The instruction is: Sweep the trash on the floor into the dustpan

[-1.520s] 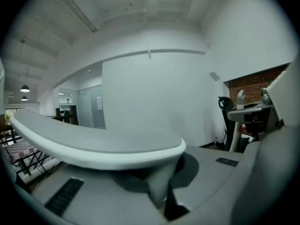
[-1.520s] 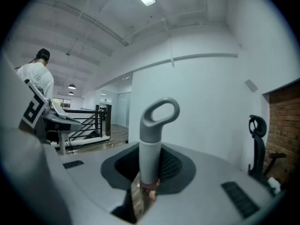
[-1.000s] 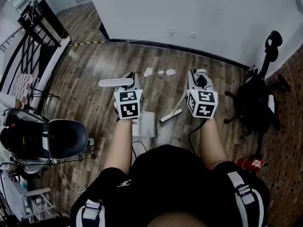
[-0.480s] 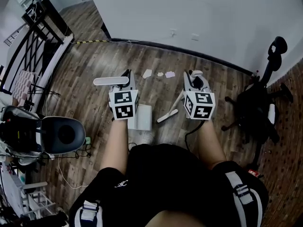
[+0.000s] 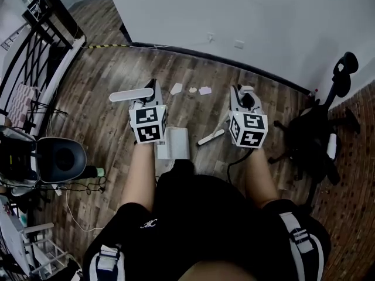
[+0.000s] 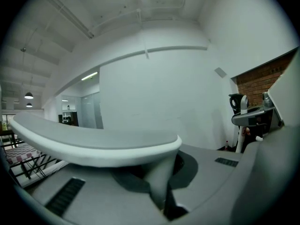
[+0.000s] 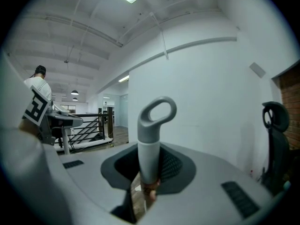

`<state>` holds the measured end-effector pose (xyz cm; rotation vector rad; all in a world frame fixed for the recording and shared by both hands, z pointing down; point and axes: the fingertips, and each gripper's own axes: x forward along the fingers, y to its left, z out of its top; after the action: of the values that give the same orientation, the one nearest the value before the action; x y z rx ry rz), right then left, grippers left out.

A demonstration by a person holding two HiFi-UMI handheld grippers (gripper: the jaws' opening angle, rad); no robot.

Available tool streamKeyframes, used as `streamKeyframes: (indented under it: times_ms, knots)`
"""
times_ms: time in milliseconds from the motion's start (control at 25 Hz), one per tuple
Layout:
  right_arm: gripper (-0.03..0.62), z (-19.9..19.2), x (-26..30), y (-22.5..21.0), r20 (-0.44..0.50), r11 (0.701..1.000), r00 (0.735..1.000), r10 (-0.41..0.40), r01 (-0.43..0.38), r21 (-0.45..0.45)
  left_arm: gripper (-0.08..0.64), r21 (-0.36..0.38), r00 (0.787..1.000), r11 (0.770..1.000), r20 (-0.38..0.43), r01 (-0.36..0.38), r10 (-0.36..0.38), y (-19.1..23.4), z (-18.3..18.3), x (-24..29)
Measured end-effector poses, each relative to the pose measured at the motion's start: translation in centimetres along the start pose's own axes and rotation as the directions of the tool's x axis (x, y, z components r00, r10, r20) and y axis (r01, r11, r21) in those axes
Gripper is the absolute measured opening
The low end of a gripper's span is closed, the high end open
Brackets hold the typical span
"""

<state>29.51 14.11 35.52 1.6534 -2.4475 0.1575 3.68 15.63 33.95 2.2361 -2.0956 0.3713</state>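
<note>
Three pale scraps of trash [image 5: 176, 88] [image 5: 193, 90] [image 5: 205, 91] lie on the wooden floor near the wall. My left gripper [image 5: 150, 92] [image 6: 161, 196] is shut on the stem of the white dustpan handle [image 5: 130, 95] [image 6: 93, 144]. The dustpan's pan [image 5: 174, 144] sits on the floor below that gripper, short of the trash. My right gripper [image 5: 242, 96] [image 7: 145, 186] is shut on the broom's grey loop-ended handle [image 7: 152, 135]. The white broom head [image 5: 211, 137] rests on the floor between the two grippers.
A black office chair [image 5: 316, 139] stands at the right and a grey-seated chair [image 5: 55, 160] at the left. A black railing [image 5: 35, 45] runs along the far left. Cables [image 5: 88, 186] trail beside the left chair. The white wall's dark baseboard [image 5: 258, 69] lies just beyond the trash.
The head view has shifted, so everything sits a little further left. Both grippers keep their hold. The dustpan and broom head lie slightly nearer the trash than a second ago.
</note>
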Motion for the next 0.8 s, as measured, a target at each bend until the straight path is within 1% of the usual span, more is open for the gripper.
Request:
streamKeyframes:
  times_ms: [120,240,400,560,680,800]
  knots:
    - [0.077,-0.2,2.2,-0.8,-0.01,1.0,1.0,-0.02,0.02,-0.015,0.011,0.0,1.0,1.0,-0.004,-0.003,0.003,0.8,-0.7,2.7]
    - [0.077,-0.2,5.0,-1.7,-0.029,0.999,0.999,-0.042,0.041,-0.028,0.011,-0.008,1.0,1.0,-0.03,0.006,-0.006,1.5,-1.8,5.8]
    - [0.077,0.4,9.2,-2.1,-0.059,0.997,0.996,-0.068,0.065,-0.045,0.009,-0.025,0.998,1.0,-0.063,0.008,-0.01,4.1,-2.7,10.3]
    - [0.077,0.7,13.1,-2.9,-0.083,0.991,0.987,-0.135,0.133,-0.031,0.009,-0.031,0.997,0.999,-0.064,0.035,-0.037,6.5,-2.4,14.3]
    - [0.077,1.5,15.6,-3.4,-0.063,0.979,0.977,-0.203,0.202,-0.015,0.009,-0.028,0.997,0.998,-0.054,0.056,-0.057,8.3,-1.9,17.3]
    - [0.077,2.2,18.1,-3.5,-0.054,0.972,0.971,-0.235,0.235,-0.005,0.009,-0.025,0.997,0.998,-0.04,0.065,-0.066,10.7,-1.6,20.2]
